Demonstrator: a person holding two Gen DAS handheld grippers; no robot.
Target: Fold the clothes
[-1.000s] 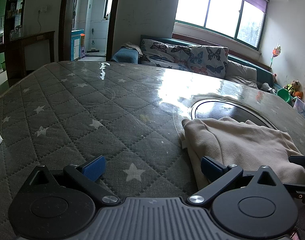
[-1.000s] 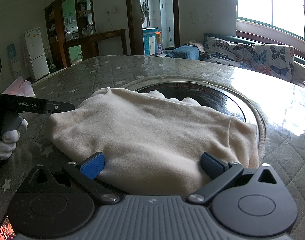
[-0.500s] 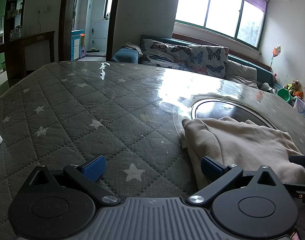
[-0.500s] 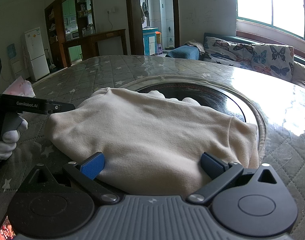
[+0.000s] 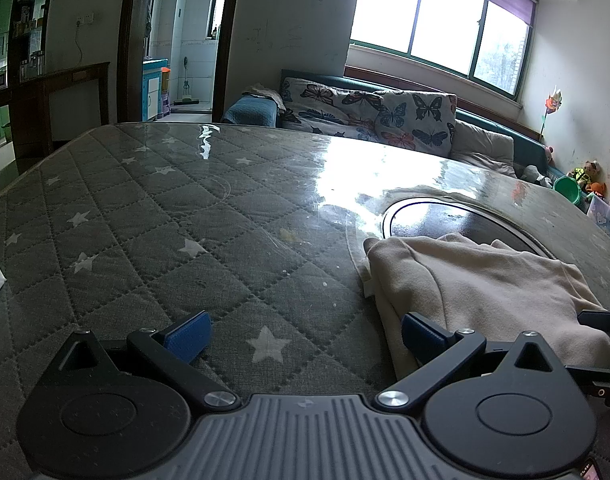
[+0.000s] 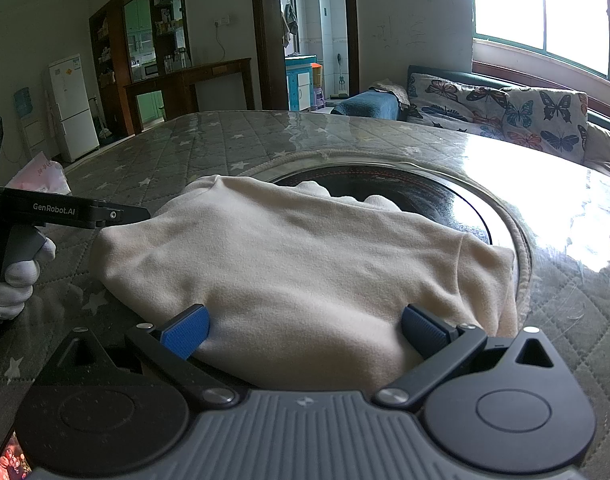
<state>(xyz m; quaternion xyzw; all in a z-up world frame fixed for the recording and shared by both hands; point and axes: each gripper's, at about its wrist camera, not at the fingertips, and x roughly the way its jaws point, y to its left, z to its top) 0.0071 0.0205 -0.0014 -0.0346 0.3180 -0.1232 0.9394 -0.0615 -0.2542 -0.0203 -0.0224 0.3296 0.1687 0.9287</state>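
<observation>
garment (image 6: 305, 264): cream fleece top, lying in a soft bundle on the worktop (image 5: 153, 216), partly over the dark round inset (image 6: 405, 196) at centre; looks part-folded, not yet squared up.
garment position: just beyond the right claw (image 6: 303, 330) in the right wrist view; at right edge of the left wrist view, near side of the inset.
long axis: runs left-right across the right wrist view; rounded folded end at left, sleeve seam and loose edge at right; which end is the neckline cannot tell.
far edge: bunched folds spilling onto the inset, uneven.
right claw state: jaws spread wide, nothing pinched; both blue pads at the near hem of the cloth, fabric between them but no squeeze visible.
right claw reason: likely lined up on the near edge to take hold for the next fold.
left claw (image 5: 303, 338): jaws wide apart, empty; left pad over bare quilted worktop, right pad against the garment's left corner.
left claw reason: likely parked beside the left end, ready to pin or lift that corner.
gloved hand (image 6: 19, 276): white glove on the handle of the left tool, seen at left of the right wrist view, tool tip close to the garment's left end.
worktop surface: grey star-quilted cloth under a glossy clear cover; glare at far right.
</observation>
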